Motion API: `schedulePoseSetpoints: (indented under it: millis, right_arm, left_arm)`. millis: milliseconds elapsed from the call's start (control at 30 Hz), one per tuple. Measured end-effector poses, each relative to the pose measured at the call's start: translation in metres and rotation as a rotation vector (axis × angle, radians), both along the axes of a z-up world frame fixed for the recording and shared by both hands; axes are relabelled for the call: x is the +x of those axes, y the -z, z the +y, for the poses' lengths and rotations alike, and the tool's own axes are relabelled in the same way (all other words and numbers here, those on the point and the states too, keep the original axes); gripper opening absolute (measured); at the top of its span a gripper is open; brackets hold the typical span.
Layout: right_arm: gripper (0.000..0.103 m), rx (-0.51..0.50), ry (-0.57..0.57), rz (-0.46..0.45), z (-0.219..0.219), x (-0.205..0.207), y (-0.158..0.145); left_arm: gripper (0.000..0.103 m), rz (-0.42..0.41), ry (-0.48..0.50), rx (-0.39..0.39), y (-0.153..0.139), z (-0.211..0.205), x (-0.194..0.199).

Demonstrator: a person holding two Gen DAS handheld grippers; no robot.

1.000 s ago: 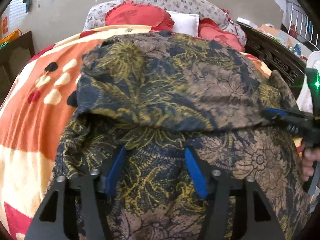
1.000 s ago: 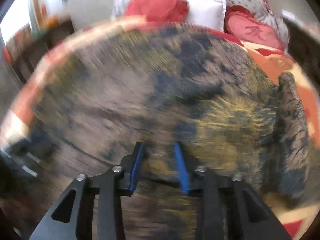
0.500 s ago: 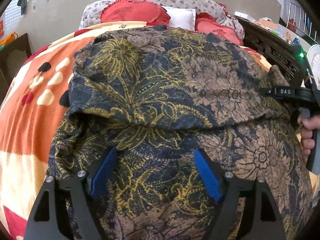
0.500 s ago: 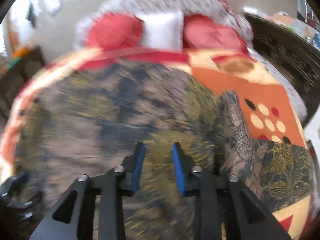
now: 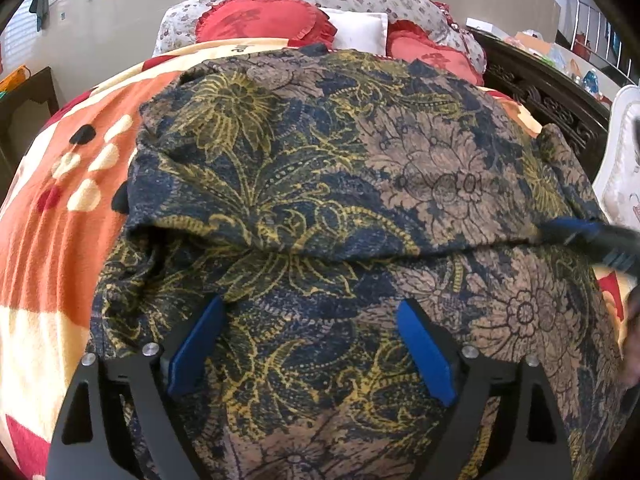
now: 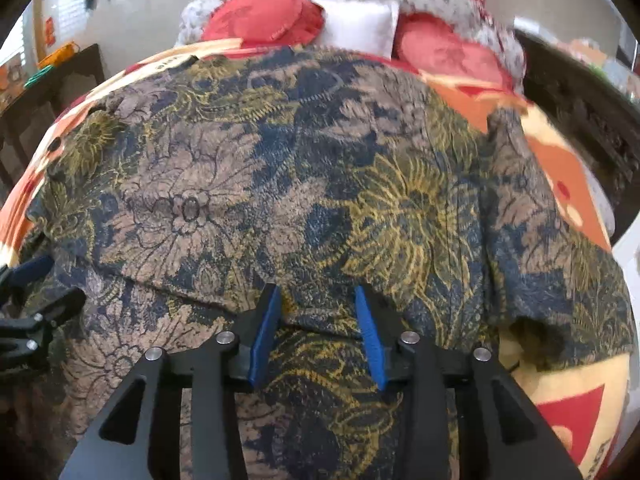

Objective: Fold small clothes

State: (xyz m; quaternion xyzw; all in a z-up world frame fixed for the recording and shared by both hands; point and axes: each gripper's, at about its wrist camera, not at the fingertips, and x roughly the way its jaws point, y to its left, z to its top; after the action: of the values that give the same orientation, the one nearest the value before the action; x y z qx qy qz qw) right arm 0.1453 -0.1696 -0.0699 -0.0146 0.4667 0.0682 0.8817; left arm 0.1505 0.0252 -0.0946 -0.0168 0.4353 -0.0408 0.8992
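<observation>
Left wrist view
- Garment: a dark blue, tan and yellow floral-print cloth garment [image 5: 320, 184] lies spread on the orange, cream and red patterned bed blanket [image 5: 52, 216]. Its far part is folded toward the camera, forming a fold edge across the middle.
- Left gripper: the left gripper [image 5: 310, 316], black with blue pads, points down at the near layer of the garment. Jaws are wide and opening; cloth lies below the gap and neither pad presses on it.
- Right gripper: visible at the right edge [image 5: 588, 236], blurred, at the fold edge.
- Background: red ruffled cushions [image 5: 264, 24] and a white pillow [image 5: 356, 34] at the bed head.

Right wrist view
- Garment: fills the centre [image 6: 280, 184]; the fold edge runs just ahead of the fingertips.
- Right gripper: [image 6: 318, 300] jaws partly apart and opening, nothing clamped.
- Left gripper: visible at the left edge [image 6: 28, 280].
</observation>
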Motion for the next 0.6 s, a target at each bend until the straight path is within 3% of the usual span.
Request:
schedulePoseSetpoints:
  millis: [33, 133, 200, 300, 333, 433, 533, 600]
  right_arm:
    - [0.045, 0.033, 0.033, -0.003, -0.015, -0.001, -0.013]
    - [0.045, 0.103, 0.157, -0.133, -0.075, -0.023, -0.046]
    - [0.045, 0.127, 0.257, -0.149, -0.124, -0.036, -0.052]
    - [0.045, 0.231, 0.474, -0.138, -0.229, -0.055, -0.045]
    - [0.045, 0.302, 0.585, -0.115, -0.275, -0.058, -0.034]
    - [0.045, 0.545, 0.804, -0.066, -0.361, -0.085, -0.004]
    - [0.045, 0.875, 0.923, -0.057, -0.401, -0.102, 0.041]
    - [0.045, 1.002, 0.957, -0.070, -0.405, -0.109, 0.059]
  left_arm:
    - [0.093, 0.001, 0.002, 0.002, 0.000, -0.001, 0.000]
    - [0.094, 0.000, 0.002, 0.002, 0.000, -0.001, 0.000]
    - [0.094, 0.001, 0.003, 0.003, 0.000, -0.001, 0.000]
    - [0.095, 0.001, 0.006, -0.003, 0.001, 0.000, 0.000]
    - [0.095, 0.001, 0.007, -0.004, 0.001, 0.000, 0.000]
    - [0.096, 0.001, 0.007, -0.004, 0.001, -0.001, 0.000]
    - [0.096, 0.001, 0.008, -0.004, 0.001, -0.001, 0.000]
    - [0.096, 0.001, 0.008, -0.003, 0.001, -0.001, 0.000]
